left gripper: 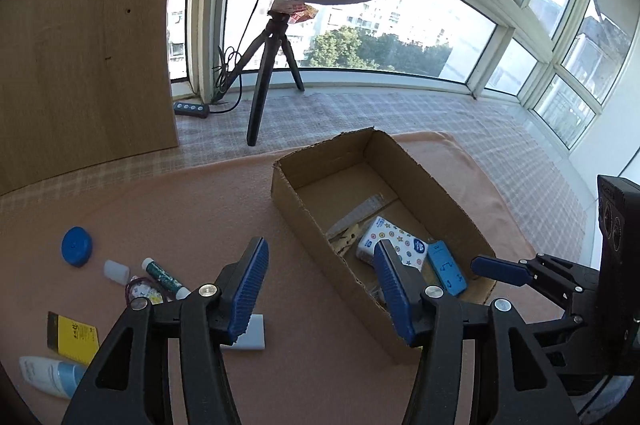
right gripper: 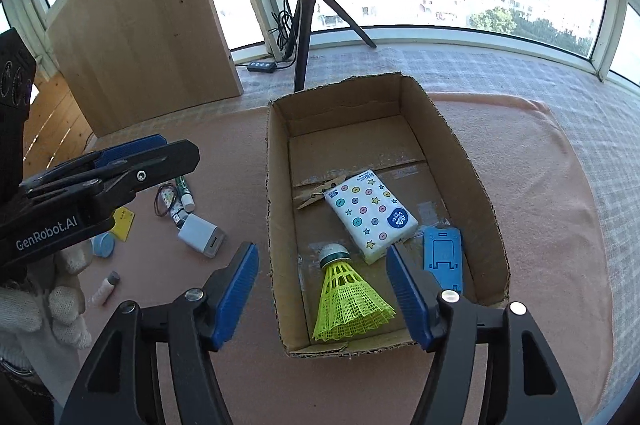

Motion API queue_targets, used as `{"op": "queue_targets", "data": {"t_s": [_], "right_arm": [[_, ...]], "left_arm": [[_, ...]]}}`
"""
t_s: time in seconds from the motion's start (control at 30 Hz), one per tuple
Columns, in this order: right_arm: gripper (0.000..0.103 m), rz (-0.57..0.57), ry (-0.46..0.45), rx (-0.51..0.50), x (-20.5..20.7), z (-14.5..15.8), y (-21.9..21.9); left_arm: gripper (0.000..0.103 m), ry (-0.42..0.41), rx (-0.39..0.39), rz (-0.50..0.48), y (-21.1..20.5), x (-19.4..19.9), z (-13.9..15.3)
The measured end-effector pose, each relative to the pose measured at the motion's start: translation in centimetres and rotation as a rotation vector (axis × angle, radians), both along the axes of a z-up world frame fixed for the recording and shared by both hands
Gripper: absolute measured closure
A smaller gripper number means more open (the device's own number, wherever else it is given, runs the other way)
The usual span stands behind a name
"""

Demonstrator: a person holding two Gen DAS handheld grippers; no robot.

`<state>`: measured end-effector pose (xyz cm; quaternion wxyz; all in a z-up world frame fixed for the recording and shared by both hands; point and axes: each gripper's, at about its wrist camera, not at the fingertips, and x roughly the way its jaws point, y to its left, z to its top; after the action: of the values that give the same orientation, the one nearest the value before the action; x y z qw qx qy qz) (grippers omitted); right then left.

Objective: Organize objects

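Observation:
An open cardboard box (right gripper: 276, 225) lies on the pink cloth. It holds a yellow shuttlecock (right gripper: 348, 297), a patterned tissue pack (right gripper: 370, 215), a blue phone stand (right gripper: 442, 257) and a wooden clothespin (right gripper: 320, 193). My right gripper (right gripper: 319, 251) hangs open above the box's near end, over the shuttlecock, with nothing between its pads. My left gripper (left gripper: 320, 243) is open and empty over the box's left wall (left gripper: 304, 213). In the left wrist view the tissue pack (left gripper: 394, 239) and the stand (left gripper: 446, 271) show, and the right gripper (left gripper: 496, 269) reaches in from the right.
Left of the box lie a white charger (right gripper: 200, 235), a green stick (left gripper: 164, 275), a blue cap (left gripper: 76, 247), a yellow pad (left gripper: 74, 337) and a white tube (left gripper: 52, 375). A ring-light tripod (left gripper: 260, 93) and a wooden panel (left gripper: 88, 57) stand behind. A gloved hand (right gripper: 60, 305) holds the left gripper.

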<state>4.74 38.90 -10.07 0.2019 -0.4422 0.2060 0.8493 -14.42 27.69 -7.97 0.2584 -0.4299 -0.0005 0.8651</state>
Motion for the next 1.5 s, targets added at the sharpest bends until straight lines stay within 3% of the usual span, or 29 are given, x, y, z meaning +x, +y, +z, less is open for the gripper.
{"op": "queue_targets", "data": {"t_s": [0.43,0.63,0.9,1.07,1.3,1.5], "right_arm": [[0.04,0.149,0.003,-0.083,-9.2,-0.1,-5.3],[0.04,0.174,-0.02,-0.166,-13.1,-2.0,-7.3],[0.041,0.155,-0.082,-0.218,-18.2,-5.6,-8.5],[0.048,0.097,-0.101,-0.285,-20.2,-7.9,-7.9],[0.05,0.055,-0.126,-0.275,-22.0,-9.3,-7.1],[0.051,0.086,-0.163,-0.26,-23.3,-10.5,-7.9]], "left_arm": [[0.044,-0.056,-0.024,0.223,-18.0,5.1,-1.2],[0.044,-0.074,-0.032,0.31,-24.3,8.2,-1.4],[0.044,-0.099,-0.037,0.381,-29.4,11.4,-1.9],[0.044,-0.102,-0.04,0.428,-32.2,12.7,-1.8],[0.044,-0.111,-0.039,0.468,-34.4,13.5,-1.8],[0.044,-0.123,-0.044,0.471,-34.5,13.3,-2.2]]}}
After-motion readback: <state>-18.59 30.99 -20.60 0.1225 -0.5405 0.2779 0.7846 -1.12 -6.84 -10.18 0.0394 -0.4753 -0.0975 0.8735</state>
